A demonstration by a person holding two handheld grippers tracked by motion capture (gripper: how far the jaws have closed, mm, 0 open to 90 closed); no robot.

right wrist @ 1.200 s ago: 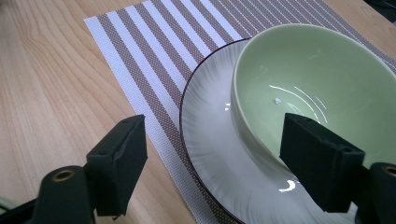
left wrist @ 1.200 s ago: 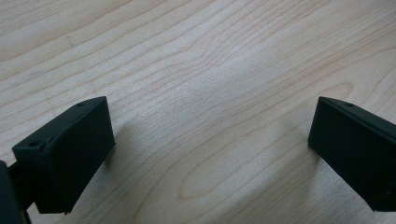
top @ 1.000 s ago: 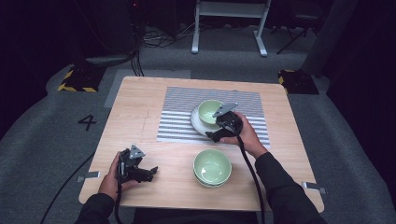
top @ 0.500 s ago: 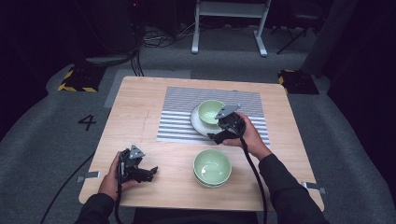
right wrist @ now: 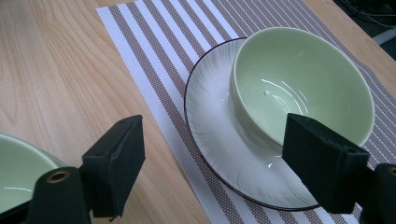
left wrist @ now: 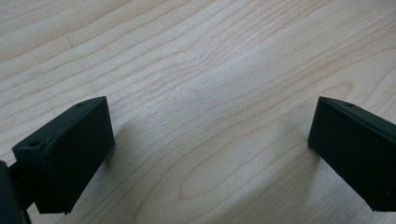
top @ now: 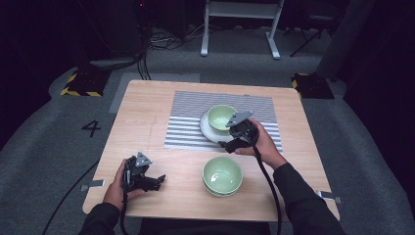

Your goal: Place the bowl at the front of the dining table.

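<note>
Left gripper [top: 157,180], jaws spread and empty, rests nearest, left of the stacked green bowls [top: 222,175]. Beyond them, right gripper [top: 226,145] hangs released beside the white plate [right wrist: 219,140] carrying the green bowl [right wrist: 299,79], apparently off-centre. Risk: a jaw striking the rim tips it.

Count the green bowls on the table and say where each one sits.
2, perhaps more: one bowl on the white plate on the striped mat; one near bowl that seems stacked on another.
</note>
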